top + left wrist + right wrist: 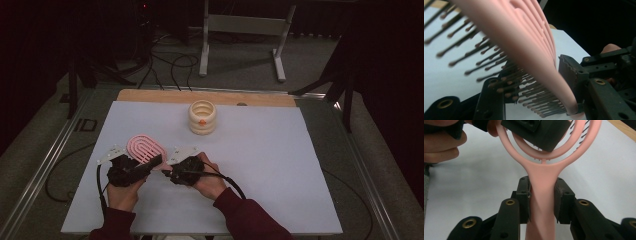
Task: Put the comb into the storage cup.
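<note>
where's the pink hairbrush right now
In the high view the pink hairbrush is at the table's near left, held between the left gripper and right gripper, nearer than the cream ribbed pot.

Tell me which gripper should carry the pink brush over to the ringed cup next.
Right. The right gripper has its jaws clamped on the handle of the pink brush, a firm narrow hold. The left gripper only pinches the bristled head. The ringed cup stands beyond, on the right gripper's side.
</note>
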### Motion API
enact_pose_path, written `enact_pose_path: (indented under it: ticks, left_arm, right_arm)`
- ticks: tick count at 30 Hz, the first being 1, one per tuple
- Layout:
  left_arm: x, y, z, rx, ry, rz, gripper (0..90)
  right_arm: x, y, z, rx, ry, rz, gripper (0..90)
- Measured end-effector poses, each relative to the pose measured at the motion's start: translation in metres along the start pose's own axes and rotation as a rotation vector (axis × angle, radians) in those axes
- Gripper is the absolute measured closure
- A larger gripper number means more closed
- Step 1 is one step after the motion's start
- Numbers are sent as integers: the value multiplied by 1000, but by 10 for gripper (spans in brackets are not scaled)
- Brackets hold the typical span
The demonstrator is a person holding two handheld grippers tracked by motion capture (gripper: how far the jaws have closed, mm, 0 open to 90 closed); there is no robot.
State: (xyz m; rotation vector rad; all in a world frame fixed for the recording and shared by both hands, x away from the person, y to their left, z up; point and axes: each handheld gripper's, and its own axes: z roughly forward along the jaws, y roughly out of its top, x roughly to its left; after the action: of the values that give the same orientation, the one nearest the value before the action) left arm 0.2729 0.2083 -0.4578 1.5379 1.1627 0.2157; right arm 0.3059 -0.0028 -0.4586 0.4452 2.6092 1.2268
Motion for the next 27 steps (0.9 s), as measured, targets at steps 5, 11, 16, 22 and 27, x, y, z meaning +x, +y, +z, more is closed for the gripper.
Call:
enact_pose_path:
  ticks: [5,11,16,22,27]
  left_arm:
    - [-3,0,-2,-26,-5,9,589]
    - [-8,1,-3,-45,-3,31,632]
    - [-11,1,-5,-65,1,37,640]
    - [-9,1,-8,-87,26,33,644]
    - [-8,1,-9,-92,40,42,644]
  right_arm:
    - [0,1,2,-13,4,1,697]
    - [-1,0,5,-24,-6,1,696]
    - [-1,1,6,-38,-1,4,688]
    - [-1,1,3,-49,18,-10,569]
    - [-3,-2,-3,-59,31,-11,480]
